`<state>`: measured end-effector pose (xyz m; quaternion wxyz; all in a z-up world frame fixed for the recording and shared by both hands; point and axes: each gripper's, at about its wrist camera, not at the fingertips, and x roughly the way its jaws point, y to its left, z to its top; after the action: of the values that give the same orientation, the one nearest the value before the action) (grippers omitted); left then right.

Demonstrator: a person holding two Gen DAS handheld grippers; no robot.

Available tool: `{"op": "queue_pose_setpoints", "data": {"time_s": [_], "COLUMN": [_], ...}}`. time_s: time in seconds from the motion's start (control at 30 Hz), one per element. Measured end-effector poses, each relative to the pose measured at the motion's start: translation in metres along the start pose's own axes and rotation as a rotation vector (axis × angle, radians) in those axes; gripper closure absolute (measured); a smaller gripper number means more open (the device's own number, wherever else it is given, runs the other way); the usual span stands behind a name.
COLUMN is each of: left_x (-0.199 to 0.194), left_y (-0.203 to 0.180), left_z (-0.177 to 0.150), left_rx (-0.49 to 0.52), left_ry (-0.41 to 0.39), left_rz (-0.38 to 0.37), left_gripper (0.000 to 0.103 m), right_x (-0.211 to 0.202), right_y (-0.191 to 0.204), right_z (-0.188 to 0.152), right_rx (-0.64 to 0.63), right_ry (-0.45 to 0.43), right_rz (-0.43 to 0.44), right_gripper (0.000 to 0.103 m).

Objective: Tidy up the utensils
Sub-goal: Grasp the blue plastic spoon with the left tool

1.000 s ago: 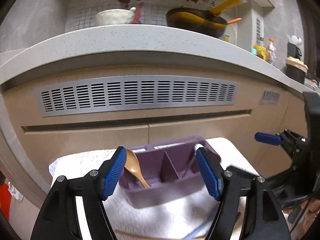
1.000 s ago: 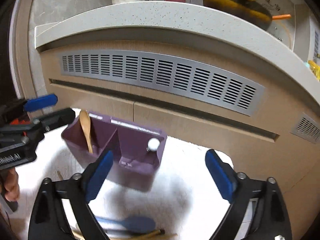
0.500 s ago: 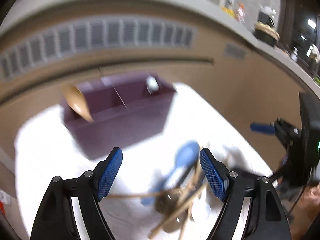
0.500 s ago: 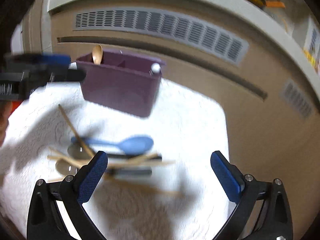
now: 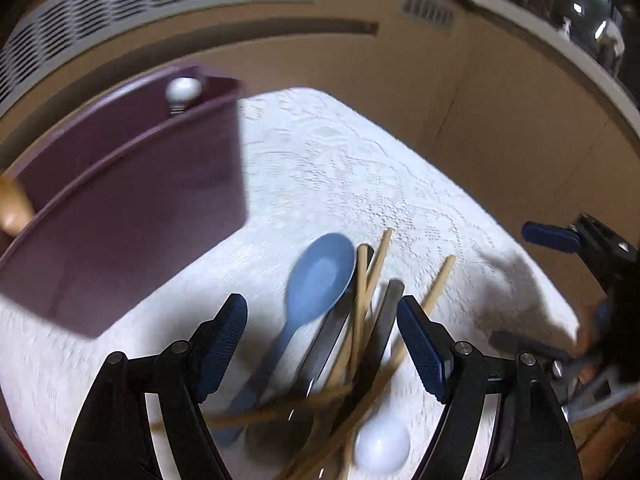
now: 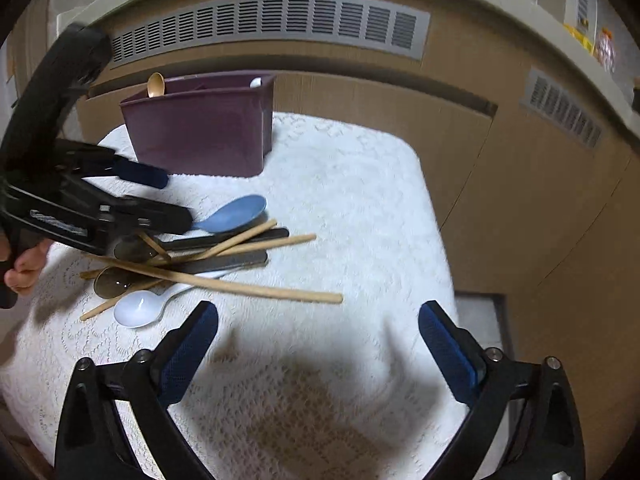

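Observation:
A purple divided caddy [image 6: 200, 136] stands at the back of a white lace cloth [image 6: 352, 208]. It holds a wooden spoon [image 6: 155, 85] on the left and a white-tipped utensil [image 5: 183, 91] on the right. A loose pile lies in front of it: a blue spoon [image 6: 236, 214], wooden chopsticks [image 6: 240, 286], dark metal utensils [image 6: 224, 264] and a white spoon [image 6: 140, 310]. My left gripper [image 5: 322, 334] is open, low over the pile, straddling the blue spoon [image 5: 320, 280] and chopsticks [image 5: 366, 292]. My right gripper [image 6: 318, 344] is open and empty over bare cloth, to the right of the pile.
Beige cabinet fronts with a grey vent grille [image 6: 272, 24] rise behind the cloth-covered surface. The cloth drops off at its right edge [image 6: 436, 216]. The right gripper shows at the right edge of the left wrist view [image 5: 592, 248].
Both grippers tilted down from the caddy toward the cloth. My left gripper came down close over the utensil pile. My right gripper pulled back to the pile's right. Both stayed open.

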<state>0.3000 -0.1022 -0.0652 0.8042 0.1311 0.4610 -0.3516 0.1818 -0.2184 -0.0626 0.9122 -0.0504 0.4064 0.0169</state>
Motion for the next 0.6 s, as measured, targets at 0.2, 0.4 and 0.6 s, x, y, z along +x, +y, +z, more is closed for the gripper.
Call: {"op": "queue_pose_setpoints", "data": {"time_s": [0.2, 0.4, 0.6], "left_x": [0.038, 0.036, 0.025], "left_y": [0.001, 0.007, 0.012], "left_z": [0.021, 0.019, 0.006], "left_rx": [-0.041, -0.104, -0.134], "left_ry": [0.078, 0.056, 0.026], "left_rz": [0.077, 0.114, 0.12], "left_gripper": [0.041, 0.061, 0.07], "right_x": [0.007, 0.007, 0.006], "right_y": [-0.002, -0.013, -0.011], "right_z": [-0.011, -0.017, -0.014], "right_rx": [0.009, 0.043, 0.039], "right_ry": [0.055, 0.062, 0.055], "right_rz": [0.019, 0.021, 0.021], "right_gripper": [0.036, 0.036, 0.036]}}
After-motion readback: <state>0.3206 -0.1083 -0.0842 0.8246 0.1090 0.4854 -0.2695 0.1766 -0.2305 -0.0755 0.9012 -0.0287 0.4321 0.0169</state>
